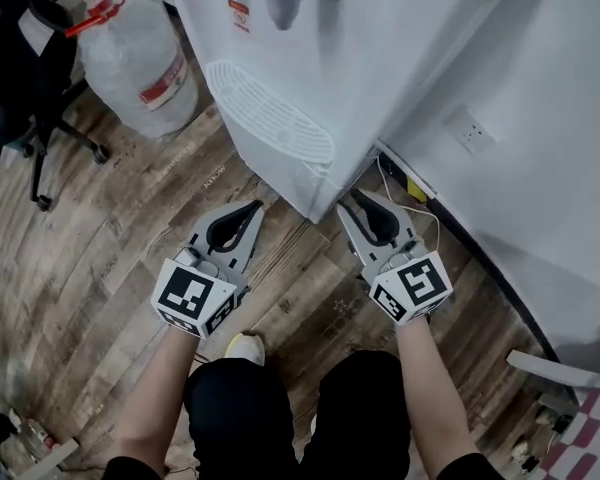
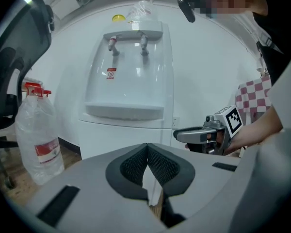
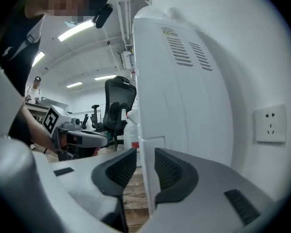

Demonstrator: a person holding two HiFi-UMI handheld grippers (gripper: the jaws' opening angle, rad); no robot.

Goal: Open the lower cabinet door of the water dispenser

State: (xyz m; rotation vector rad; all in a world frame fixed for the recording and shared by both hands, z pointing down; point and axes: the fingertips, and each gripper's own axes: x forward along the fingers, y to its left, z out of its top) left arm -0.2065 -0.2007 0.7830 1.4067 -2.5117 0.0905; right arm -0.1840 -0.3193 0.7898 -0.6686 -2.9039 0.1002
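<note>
The white water dispenser (image 1: 310, 58) stands against the wall, with its drip tray (image 1: 270, 118) over the lower cabinet door (image 2: 121, 137). My left gripper (image 1: 252, 208) hovers low in front of the door, apart from it, its jaws shut on nothing (image 2: 148, 149). My right gripper (image 1: 365, 200) is at the dispenser's right front corner. Its jaws stand a little apart, and the door's side edge (image 3: 149, 166) shows in the gap of the right gripper (image 3: 144, 154). I cannot tell whether the pads touch that edge.
A large clear water bottle (image 1: 135, 68) stands left of the dispenser, with an office chair (image 1: 20, 78) beyond it. A wall socket (image 1: 470, 128) and a cable (image 1: 410, 193) are to the right. My knees are just behind the grippers over the wooden floor (image 1: 100, 258).
</note>
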